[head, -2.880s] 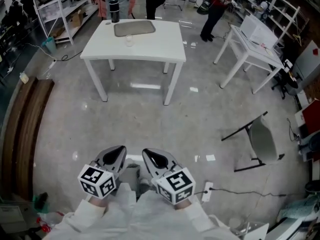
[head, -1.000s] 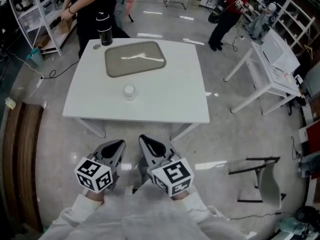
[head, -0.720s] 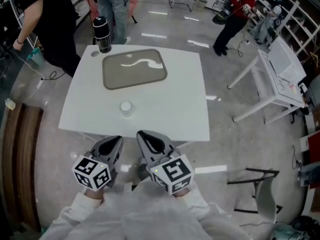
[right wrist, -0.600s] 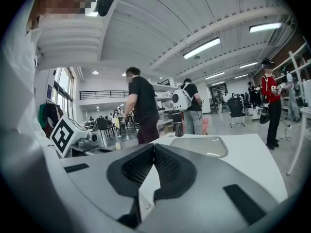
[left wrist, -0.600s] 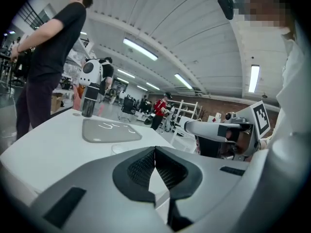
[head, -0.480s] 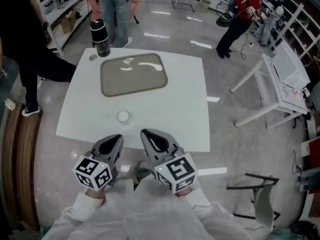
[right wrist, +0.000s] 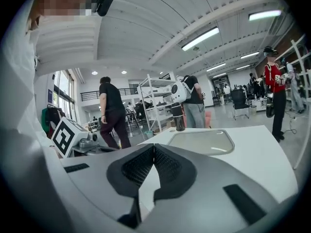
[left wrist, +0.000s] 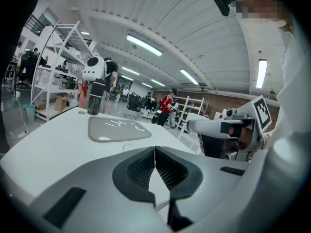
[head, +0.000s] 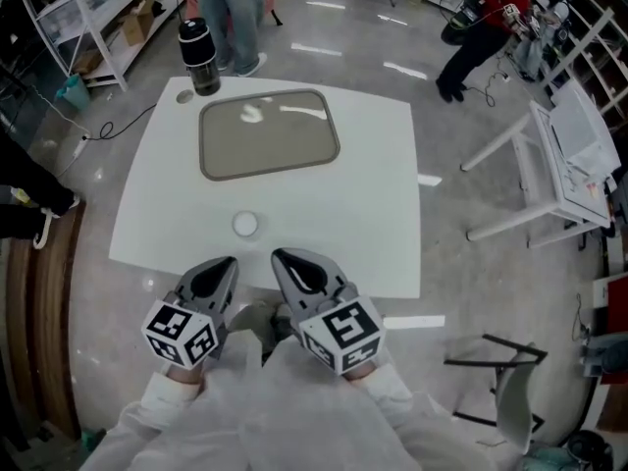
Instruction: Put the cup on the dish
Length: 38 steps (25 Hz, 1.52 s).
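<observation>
Head view: small clear cup upright near surface's near edge, left of centre. Well apart from grey rectangular dish toward far edge. Black bottle at far-left corner. Left hand-held gripper and right hand-held gripper hover at near edge, jaws pressed together, nothing held. Cup looks light, thin-walled, probably slick; pinch gently across sides, mid-height. No readable writing on cup, dish or bottle.

cup half hidden behind left tool; person cropped
</observation>
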Available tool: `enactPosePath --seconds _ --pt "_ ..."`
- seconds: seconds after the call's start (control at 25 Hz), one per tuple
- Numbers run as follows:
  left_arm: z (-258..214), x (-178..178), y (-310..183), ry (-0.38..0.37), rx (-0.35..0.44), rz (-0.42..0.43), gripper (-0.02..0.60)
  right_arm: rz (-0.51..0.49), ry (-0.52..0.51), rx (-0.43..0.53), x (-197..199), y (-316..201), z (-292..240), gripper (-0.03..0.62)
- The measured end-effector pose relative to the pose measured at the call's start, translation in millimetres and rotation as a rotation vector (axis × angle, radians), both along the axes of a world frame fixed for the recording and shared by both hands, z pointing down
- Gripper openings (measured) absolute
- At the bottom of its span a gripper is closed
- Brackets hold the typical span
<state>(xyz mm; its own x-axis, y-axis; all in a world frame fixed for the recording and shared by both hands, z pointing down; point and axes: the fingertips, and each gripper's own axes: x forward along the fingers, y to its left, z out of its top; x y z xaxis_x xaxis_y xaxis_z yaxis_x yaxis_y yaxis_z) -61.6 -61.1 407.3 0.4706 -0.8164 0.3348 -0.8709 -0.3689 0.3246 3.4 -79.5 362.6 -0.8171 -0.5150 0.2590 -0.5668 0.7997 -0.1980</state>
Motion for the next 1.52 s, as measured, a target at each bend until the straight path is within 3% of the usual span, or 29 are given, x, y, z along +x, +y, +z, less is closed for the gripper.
enactPosePath --seconds 0.32,0.8,1.12,1.28,1.52 --pt "10.0 -9.1 -11.2 -0.042 -0.030 0.052 0.008 0.044 0.029 -0.073 -6.4 -2.3 10.7 0.012" --pt "34.9 -12.1 -26.8 -0.090 -0.066 0.067 0.013 0.074 0.044 -0.173 -12.3 -2.6 37.6 0.012" --pt "57.2 -14.4 -41.6 -0.074 -0.108 0.089 0.100 0.096 0.058 -0.226 -10.7 -7.9 60.1 0.012" --pt "69.7 -14.8 -41.6 -0.082 -0.128 0.099 0.183 0.126 0.057 -0.244 -10.3 -13.0 65.8 0.012" --pt "81.8 -12.1 -53.9 -0.096 -0.126 0.110 0.237 0.144 0.060 -0.283 -9.6 -12.3 78.6 0.012"
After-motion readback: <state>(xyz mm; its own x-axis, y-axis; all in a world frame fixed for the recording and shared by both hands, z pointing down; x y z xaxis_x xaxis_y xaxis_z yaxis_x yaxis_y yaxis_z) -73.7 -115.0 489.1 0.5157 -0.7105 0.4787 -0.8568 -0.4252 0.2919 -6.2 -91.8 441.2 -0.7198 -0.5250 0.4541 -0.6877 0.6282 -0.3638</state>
